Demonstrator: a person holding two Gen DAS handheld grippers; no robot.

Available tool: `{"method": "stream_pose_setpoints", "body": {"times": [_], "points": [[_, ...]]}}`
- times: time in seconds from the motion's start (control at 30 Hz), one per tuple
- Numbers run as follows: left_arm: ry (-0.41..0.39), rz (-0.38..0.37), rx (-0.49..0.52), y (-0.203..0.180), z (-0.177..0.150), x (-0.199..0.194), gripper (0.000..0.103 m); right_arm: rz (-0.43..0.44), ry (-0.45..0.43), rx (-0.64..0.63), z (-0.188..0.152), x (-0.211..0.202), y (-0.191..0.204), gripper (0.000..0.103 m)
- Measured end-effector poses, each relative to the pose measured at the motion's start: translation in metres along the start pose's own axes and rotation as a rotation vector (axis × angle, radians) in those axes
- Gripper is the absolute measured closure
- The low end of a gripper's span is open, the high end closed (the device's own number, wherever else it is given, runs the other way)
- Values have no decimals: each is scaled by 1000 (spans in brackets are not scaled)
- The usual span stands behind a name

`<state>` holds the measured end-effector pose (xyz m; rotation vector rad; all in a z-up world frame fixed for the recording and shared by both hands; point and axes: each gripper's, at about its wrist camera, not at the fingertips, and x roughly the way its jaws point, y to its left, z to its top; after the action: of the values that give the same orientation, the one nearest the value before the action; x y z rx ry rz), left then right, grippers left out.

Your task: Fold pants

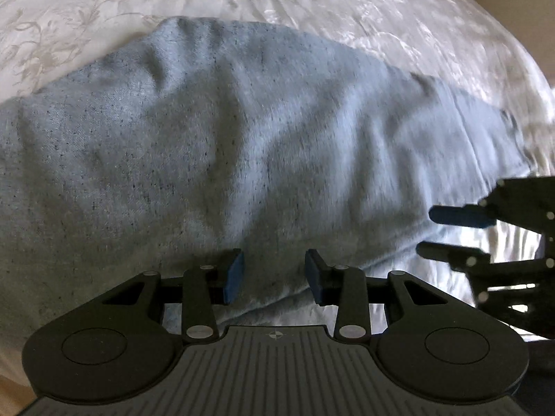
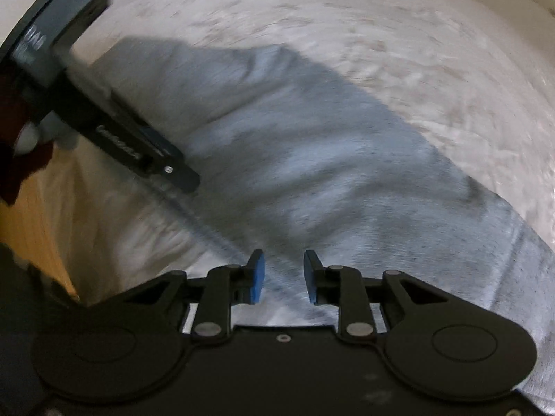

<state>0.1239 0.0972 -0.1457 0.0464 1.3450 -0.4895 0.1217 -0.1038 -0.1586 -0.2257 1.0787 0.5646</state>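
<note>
Grey-blue speckled knit, the pants lie spread across a pale, faintly flowered bedspread, rumpled into soft ridges and taking up most of the bed's middle. Their near edge runs just under both tools.

From the left wrist view, the left gripper points steeply down at that near edge. Its blue pads stand apart with cloth showing below the gap, and neither pad seems to press on anything. Off to its right, the right gripper comes in from the side, its two fingers parted, hanging over the pants' edge where the bedspread begins.

From the right wrist view, which is smeared by blur, the right gripper is also aimed down, jaws spread with a clear gap between the blue pads; cloth lies beneath them, and as far as I can make out nothing is pinched. The left gripper's body slants in from the upper left above the pants. A dark red sleeve shows at the left edge.
</note>
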Motion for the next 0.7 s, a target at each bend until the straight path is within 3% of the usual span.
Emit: {"method": "stream_pose_setpoints", "body": {"times": [0.23,0.47,0.53,0.57,0.7], "points": [[-5,-18,7,10,-4,-10,66,-61,18,-185,-1,8,31,70],[-11,-26,22,8,-6,-12,66,-140,-3,-286,6,15,48,71],[-18,-29,20,10,-9,-18,66,-154,-15,-315,7,18,51,83],[-21,-29,18,10,-9,-19,66,-145,-20,-324,8,20,52,100],[-35,-33,21,10,-7,-24,66,-94,-11,-331,6,13,51,99]]}}
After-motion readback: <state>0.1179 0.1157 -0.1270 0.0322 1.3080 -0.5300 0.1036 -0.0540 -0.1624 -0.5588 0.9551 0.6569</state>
